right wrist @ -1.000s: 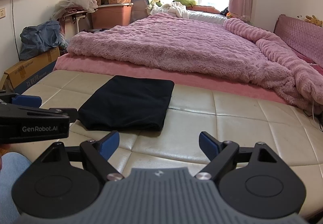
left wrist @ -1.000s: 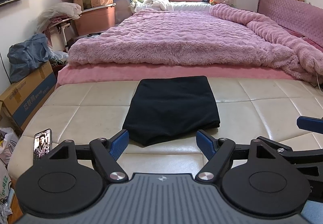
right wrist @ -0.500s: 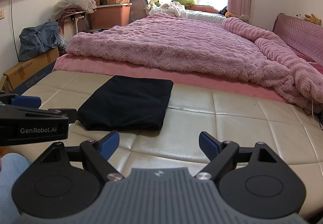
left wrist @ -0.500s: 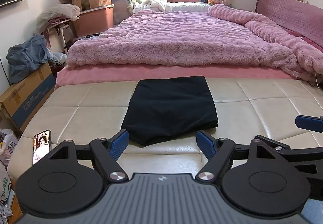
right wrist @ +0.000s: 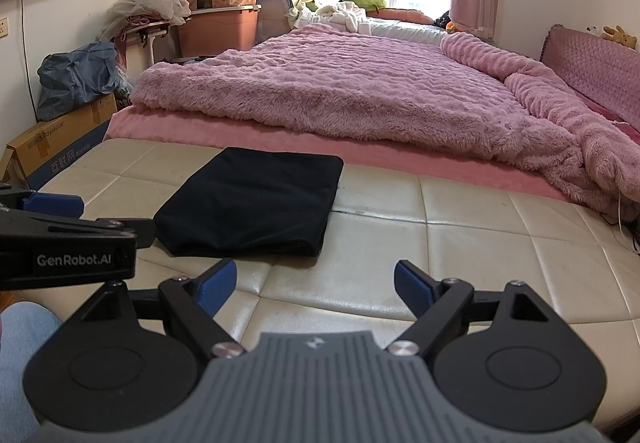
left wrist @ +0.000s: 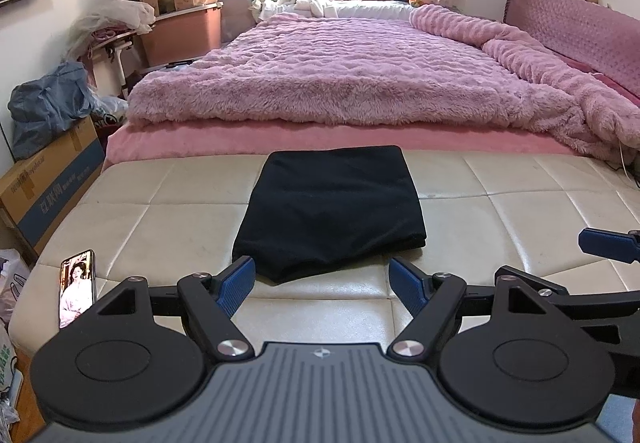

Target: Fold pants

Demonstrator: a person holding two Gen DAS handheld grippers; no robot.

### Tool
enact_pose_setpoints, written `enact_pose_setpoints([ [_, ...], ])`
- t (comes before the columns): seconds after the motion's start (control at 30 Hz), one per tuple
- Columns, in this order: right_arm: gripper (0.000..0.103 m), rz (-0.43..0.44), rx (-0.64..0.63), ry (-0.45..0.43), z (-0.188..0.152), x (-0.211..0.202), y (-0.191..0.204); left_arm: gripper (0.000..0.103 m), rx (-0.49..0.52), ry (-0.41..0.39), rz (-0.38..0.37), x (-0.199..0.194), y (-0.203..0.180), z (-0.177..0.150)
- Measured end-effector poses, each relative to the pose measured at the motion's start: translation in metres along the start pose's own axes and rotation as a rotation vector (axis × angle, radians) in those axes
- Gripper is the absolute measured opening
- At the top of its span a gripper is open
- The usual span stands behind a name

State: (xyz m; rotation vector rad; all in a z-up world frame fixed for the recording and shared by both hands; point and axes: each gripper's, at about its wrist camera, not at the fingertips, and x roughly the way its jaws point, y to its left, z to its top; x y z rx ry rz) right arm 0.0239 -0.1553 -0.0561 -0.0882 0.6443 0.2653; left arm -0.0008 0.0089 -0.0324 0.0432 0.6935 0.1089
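The black pants (left wrist: 330, 209) lie folded into a flat rectangle on the cream leather bench (left wrist: 520, 219). In the right wrist view the pants (right wrist: 256, 207) sit left of centre. My left gripper (left wrist: 322, 283) is open and empty, hovering just short of the near edge of the pants. My right gripper (right wrist: 314, 285) is open and empty, to the right of the pants and back from them. Each gripper shows at the edge of the other's view.
A phone (left wrist: 77, 287) lies at the bench's left front corner. A bed with a fluffy pink blanket (left wrist: 340, 83) stands behind the bench. Cardboard boxes (left wrist: 44, 183), bags and a storage bin (right wrist: 218, 29) line the left wall.
Both grippers have drifted back slightly; the pants have not moved and both stay open.
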Motion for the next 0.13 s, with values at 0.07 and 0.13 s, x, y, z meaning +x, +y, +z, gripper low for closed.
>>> enact_pose_setpoints([
  [0.07,0.082,-0.001,-0.001,0.000,0.0000,0.0000,0.0001,0.089,0.005,-0.003,0.004,-0.0004,0.0007,-0.0001],
  [0.13,0.082,-0.001,0.000,0.000,0.0000,0.0000,0.0002,0.089,0.008,-0.005,0.004,-0.0009,0.0013,-0.0002],
])
